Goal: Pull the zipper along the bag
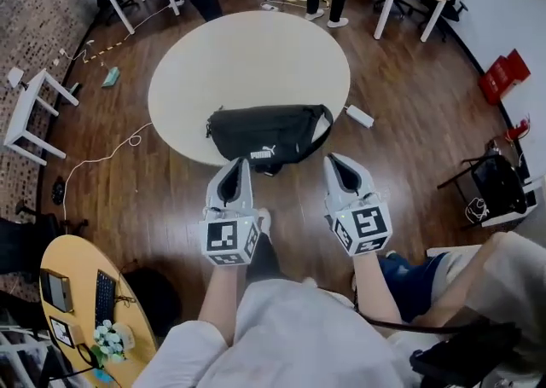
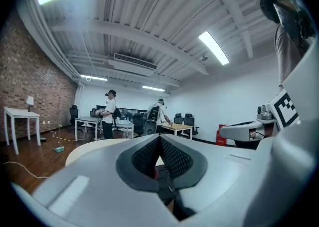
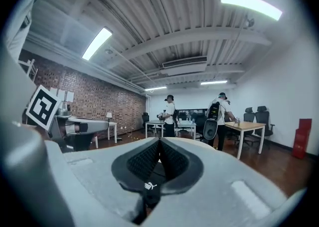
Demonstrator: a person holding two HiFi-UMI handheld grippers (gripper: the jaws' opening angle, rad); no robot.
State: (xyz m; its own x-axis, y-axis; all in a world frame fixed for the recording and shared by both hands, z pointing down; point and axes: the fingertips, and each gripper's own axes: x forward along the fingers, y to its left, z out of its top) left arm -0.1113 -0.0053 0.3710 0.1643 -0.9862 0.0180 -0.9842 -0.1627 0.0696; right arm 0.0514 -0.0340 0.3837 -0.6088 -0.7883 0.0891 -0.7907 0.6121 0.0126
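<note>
Wooden floor [image 1: 409, 139], with a round beige surface [image 1: 256, 54] mid-room. The black waist bag [image 1: 269, 132] lies at the surface's near edge, long side across. Its white logo [image 1: 261, 154] is on the near side and the strap [image 1: 324, 122] loops round the right end.

At the bag's near edge, just left of the logo, is the left gripper [image 1: 238, 165]. Just off the bag's right end, by the strap, is the right gripper [image 1: 335, 160].

In the left gripper view the fingers [image 2: 175, 160] are pressed together tip to tip, with nothing seen pinched at the tips (dark material and a red speck show through the gap lower down, can't tell what). In the right gripper view the fingers [image 3: 173, 160] are likewise closed together, and only the bag's logo shows through the gap below them. Both grippers point level across the room.

A small white box [image 1: 359, 116] lies on the floor beside the surface, on the right.
</note>
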